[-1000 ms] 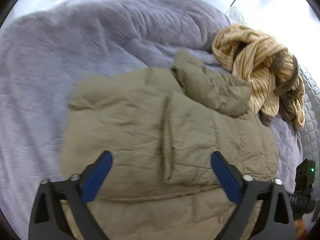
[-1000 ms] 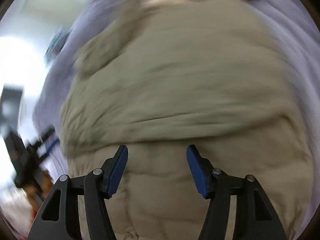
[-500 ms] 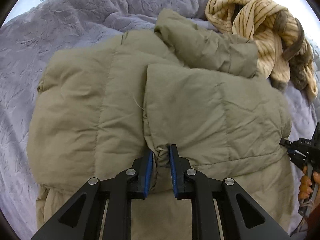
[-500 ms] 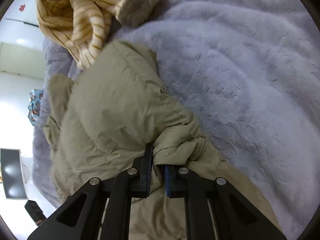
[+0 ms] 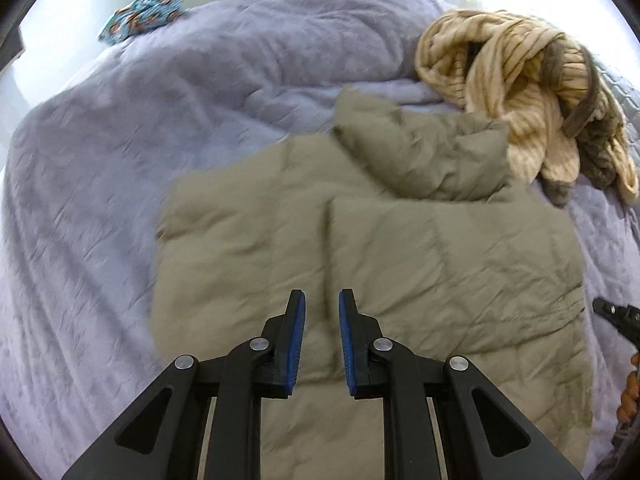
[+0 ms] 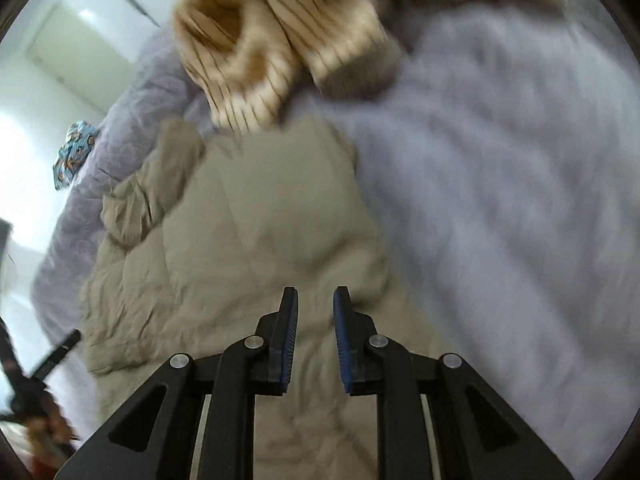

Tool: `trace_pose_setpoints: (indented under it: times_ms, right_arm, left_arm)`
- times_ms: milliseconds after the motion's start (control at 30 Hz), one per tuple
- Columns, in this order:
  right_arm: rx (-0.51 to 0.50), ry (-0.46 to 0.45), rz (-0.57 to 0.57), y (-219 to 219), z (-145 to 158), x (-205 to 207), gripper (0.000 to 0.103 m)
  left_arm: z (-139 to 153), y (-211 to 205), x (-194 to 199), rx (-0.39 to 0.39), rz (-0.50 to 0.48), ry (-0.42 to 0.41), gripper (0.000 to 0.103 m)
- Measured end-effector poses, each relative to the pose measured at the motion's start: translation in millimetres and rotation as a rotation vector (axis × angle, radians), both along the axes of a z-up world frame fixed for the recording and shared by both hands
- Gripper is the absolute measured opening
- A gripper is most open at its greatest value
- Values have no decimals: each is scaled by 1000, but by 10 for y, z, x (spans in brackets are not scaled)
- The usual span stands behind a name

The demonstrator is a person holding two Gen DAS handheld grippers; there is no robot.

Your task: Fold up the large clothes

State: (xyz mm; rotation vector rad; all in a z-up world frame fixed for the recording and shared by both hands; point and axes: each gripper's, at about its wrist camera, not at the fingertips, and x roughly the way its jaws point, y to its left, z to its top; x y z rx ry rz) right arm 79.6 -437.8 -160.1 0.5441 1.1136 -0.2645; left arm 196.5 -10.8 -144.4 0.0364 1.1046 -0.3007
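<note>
On the far left of the lavender bedspread point(image 5: 168, 128) lies a small crumpled blue patterned cloth point(image 5: 142, 12), well apart from the work. Right of it, in the middle of the bed, the olive padded jacket point(image 5: 400, 248) lies spread in a broad, roughly squared block, with one puffy part, a sleeve or the hood, bunched up at its far edge. The left gripper point(image 5: 322, 304) hangs above the jacket's near middle, its blue pads brought in to a narrow gap, and no fabric can be made out pinched between them. Further right, the right gripper point(image 6: 316, 300) hovers over the jacket's right margin, close to where it meets the bedspread; its jaws are opening, and nothing shows between them either. At the far right a heap of tan striped knitwear point(image 5: 520, 92) touches the jacket's far right corner. By the look of it, a fold of the jacket's near edge is just laid down and both tools are free of it, so the jacket is partly folded. The next move likely calls for spreading both tools wide, picking a fresh pair of grip points, and tucking in the bunched part without catching the knitwear.
</note>
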Motion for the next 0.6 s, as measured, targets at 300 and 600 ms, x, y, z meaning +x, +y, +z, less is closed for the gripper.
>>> trace_pose_setpoints:
  times_ms: [300,600]
  right_arm:
    - [-49,41,27,-337,-469,822,20]
    - [79,2,-85,-560,-1016,705,22]
  left_arm:
    - [-547,-537,405,97,11,-37,19]
    - [-822,-461,517,9,-1,-5,19]
